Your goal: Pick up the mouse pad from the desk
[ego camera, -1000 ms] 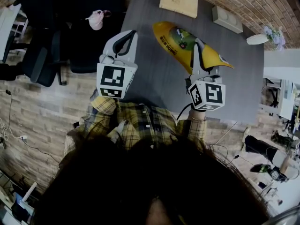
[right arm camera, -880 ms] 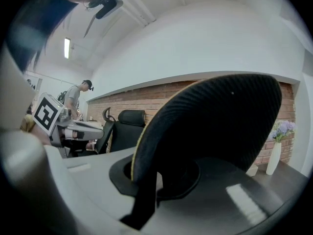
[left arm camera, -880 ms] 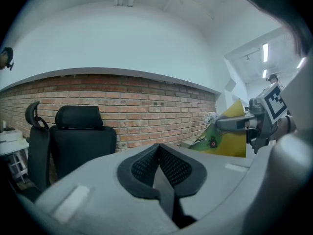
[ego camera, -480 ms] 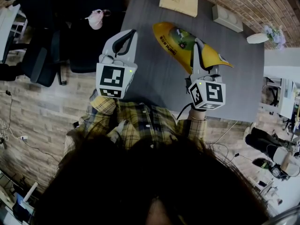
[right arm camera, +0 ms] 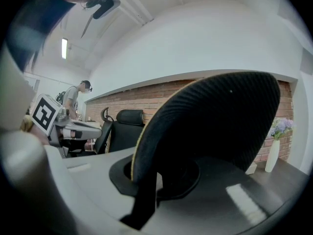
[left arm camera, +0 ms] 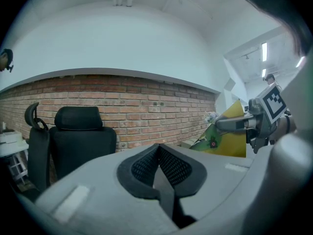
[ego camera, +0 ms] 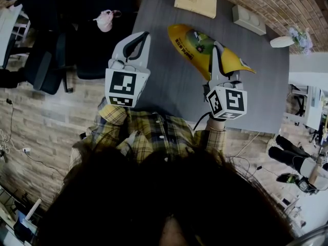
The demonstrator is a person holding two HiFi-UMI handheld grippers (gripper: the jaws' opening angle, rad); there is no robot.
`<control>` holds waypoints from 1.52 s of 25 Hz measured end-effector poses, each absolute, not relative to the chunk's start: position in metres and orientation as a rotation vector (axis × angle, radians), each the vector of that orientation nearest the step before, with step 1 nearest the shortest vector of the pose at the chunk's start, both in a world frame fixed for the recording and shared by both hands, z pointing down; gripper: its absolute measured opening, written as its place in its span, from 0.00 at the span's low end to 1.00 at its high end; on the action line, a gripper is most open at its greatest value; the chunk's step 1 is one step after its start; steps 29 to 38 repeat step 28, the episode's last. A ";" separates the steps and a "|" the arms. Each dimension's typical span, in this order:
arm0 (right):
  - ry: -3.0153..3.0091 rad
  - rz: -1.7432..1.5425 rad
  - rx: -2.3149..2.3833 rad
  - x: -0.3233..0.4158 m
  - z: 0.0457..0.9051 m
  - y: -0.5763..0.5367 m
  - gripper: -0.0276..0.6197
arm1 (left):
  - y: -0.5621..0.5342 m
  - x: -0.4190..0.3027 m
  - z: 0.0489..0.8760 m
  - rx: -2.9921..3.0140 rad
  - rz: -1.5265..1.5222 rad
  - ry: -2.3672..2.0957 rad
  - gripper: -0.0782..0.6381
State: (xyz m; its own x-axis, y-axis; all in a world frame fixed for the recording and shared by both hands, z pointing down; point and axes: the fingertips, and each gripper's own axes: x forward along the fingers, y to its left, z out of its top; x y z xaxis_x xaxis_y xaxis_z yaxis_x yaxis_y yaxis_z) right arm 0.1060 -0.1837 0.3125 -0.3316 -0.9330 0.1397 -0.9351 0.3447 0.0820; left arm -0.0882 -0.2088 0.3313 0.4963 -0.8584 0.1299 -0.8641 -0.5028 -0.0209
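Observation:
The yellow mouse pad (ego camera: 195, 44) with a printed picture is lifted and curled above the grey desk (ego camera: 174, 88). My right gripper (ego camera: 216, 49) is shut on its near edge. In the right gripper view the pad's black underside (right arm camera: 210, 126) fills the middle, pinched between the jaws of my right gripper (right arm camera: 143, 173). My left gripper (ego camera: 144, 36) hangs over the desk's left edge, shut, with nothing in it. Its meshed pads (left arm camera: 157, 150) meet in the left gripper view, which also shows the mouse pad (left arm camera: 229, 137) at the right.
On the far part of the desk lie a tan booklet (ego camera: 195, 1) and a white power strip (ego camera: 248, 20), with a small vase (ego camera: 283, 42) at the right. A black office chair (ego camera: 77, 40) stands left of the desk. A person (right arm camera: 77, 96) stands far off.

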 end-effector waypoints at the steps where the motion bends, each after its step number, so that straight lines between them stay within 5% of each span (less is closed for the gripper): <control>1: -2.439 0.022 1.711 0.106 0.313 -0.184 0.06 | -0.209 -0.088 0.332 2.676 0.190 -1.543 0.10; 38: -2.429 0.042 1.694 0.106 0.317 -0.184 0.06 | -0.211 -0.089 0.336 2.659 0.203 -1.547 0.10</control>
